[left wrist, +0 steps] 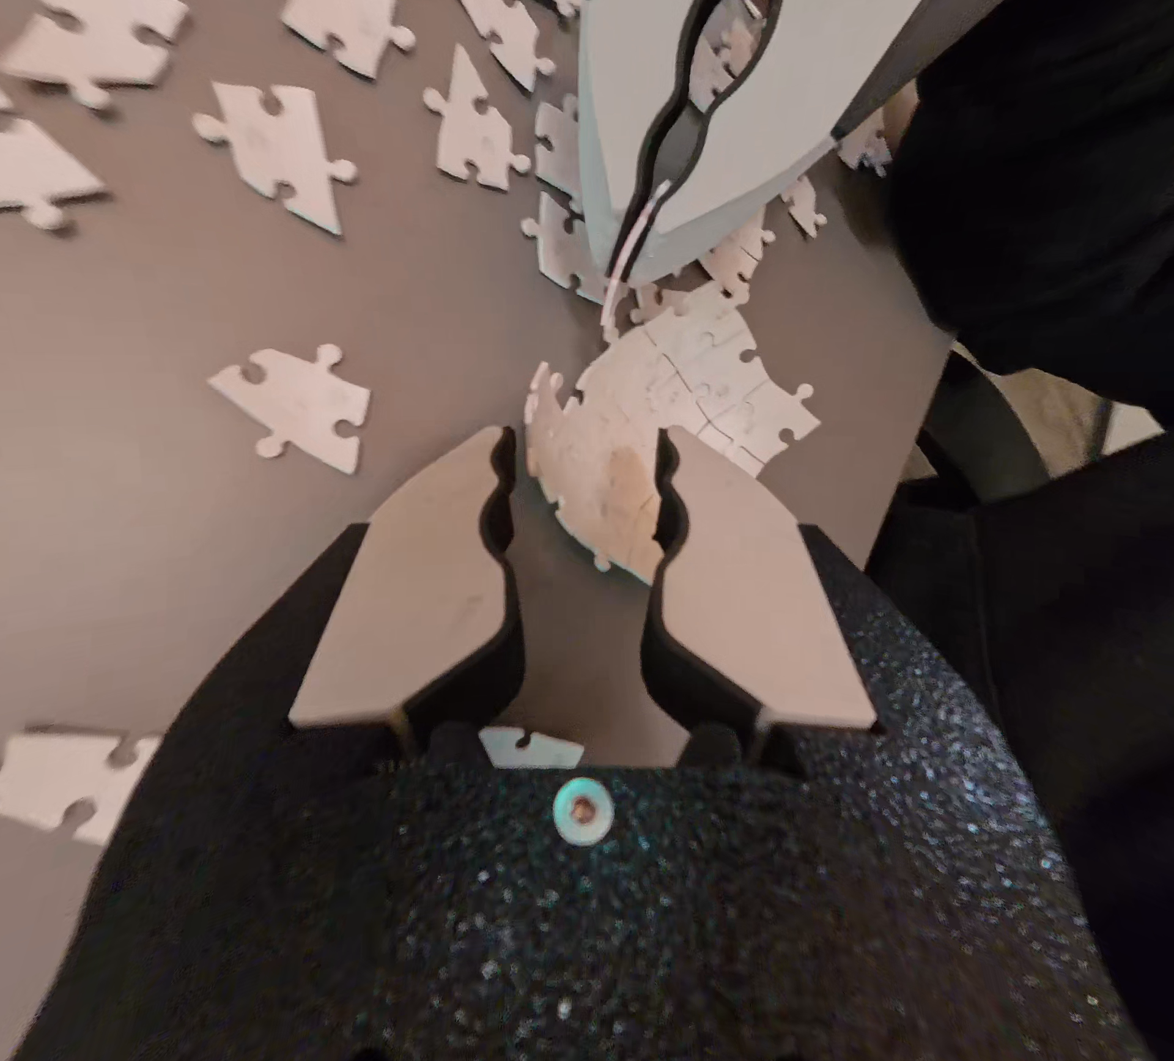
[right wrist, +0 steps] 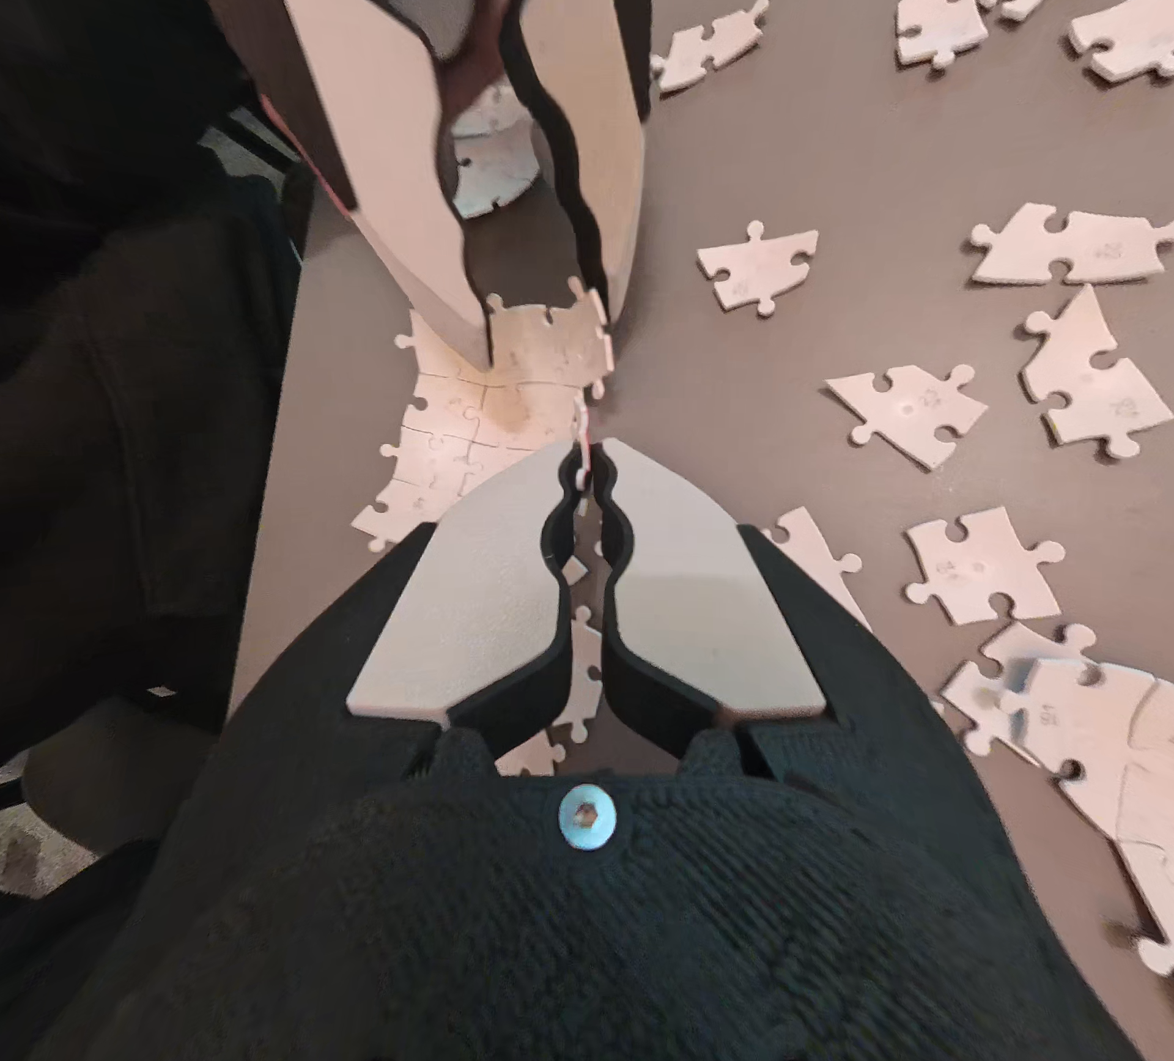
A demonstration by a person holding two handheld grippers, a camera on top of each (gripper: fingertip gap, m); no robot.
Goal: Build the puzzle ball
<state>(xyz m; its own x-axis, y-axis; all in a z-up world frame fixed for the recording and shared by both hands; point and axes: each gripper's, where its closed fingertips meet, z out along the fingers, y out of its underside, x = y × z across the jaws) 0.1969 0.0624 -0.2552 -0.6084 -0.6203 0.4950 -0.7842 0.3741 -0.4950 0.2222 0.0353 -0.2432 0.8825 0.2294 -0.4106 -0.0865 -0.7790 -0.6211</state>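
White jigsaw pieces, about a dozen loose, lie scattered over the grey table (right wrist: 762, 154). One curved cluster of joined pieces (right wrist: 464, 414) sits at centre-left. The left gripper (left wrist: 584, 446) stands wide open astride the cluster's raised edge. The right gripper (right wrist: 587, 452) is clenched on one thin puzzle piece (right wrist: 581, 427), held edge-on.

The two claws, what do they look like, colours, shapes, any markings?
Both match. The left claw has two flat pale grey fingers tapering to blunt tips, lined inside with wavy black pads. The body is black and grainy, with one round silver screw at its centre. The right claw has the same grey fingers, black wavy pads and screw; its body looks ridged. No cables visible.
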